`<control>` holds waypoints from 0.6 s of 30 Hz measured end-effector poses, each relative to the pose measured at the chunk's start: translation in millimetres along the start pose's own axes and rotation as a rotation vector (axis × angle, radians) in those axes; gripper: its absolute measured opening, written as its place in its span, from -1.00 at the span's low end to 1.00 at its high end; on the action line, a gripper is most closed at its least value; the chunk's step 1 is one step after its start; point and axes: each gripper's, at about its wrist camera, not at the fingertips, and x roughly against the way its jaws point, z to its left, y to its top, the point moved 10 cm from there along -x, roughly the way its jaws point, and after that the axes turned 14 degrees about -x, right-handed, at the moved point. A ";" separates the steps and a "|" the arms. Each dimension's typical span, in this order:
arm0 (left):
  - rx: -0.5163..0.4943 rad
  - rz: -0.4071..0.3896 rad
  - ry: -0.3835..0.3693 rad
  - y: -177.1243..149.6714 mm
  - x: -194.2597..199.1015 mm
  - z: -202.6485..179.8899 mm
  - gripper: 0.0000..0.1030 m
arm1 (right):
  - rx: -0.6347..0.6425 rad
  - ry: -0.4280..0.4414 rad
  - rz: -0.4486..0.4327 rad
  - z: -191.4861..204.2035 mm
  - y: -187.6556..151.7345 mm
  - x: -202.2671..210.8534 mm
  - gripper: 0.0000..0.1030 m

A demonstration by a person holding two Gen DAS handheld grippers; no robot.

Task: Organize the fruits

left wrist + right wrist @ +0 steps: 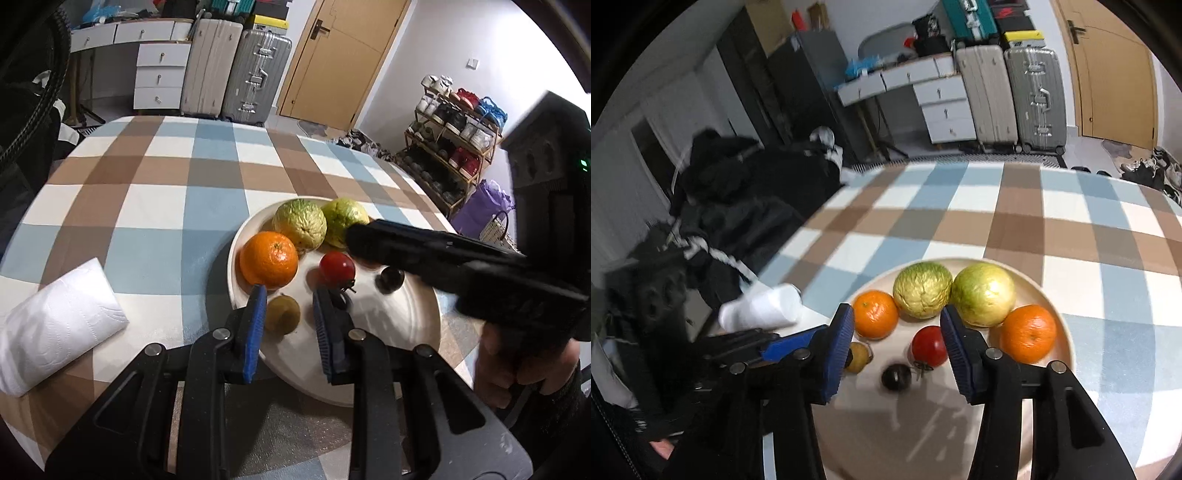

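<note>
Between the blue pads of the left gripper (288,314), spread apart and holding nothing, sits a small yellow-green fruit (282,314), untouched. The right gripper (895,349) hangs open too, empty above a red tomato (929,346) and a dark round fruit (896,376). All lie on the white plate (399,332), with two oranges (876,314) and two green guavas (922,290) crowded along its far side. A paper roll (55,325) rests off to the left on the checked cloth. To take the small fruit cleanly, I would lower the left pads evenly either side and close gently, since it looks ready to roll.
</note>
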 end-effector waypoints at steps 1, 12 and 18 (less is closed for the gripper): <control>0.001 -0.004 0.005 1.1 2.0 -0.1 -0.55 | -0.003 -0.003 -0.025 -0.6 2.2 9.5 0.02; -0.032 -0.027 0.050 4.4 38.6 -20.7 -0.05 | -0.040 -0.006 -0.221 -5.9 -6.4 109.8 0.66; -0.038 -0.039 0.092 -3.9 66.6 -32.8 0.55 | -0.059 -0.007 -0.260 -6.1 -31.7 146.7 0.82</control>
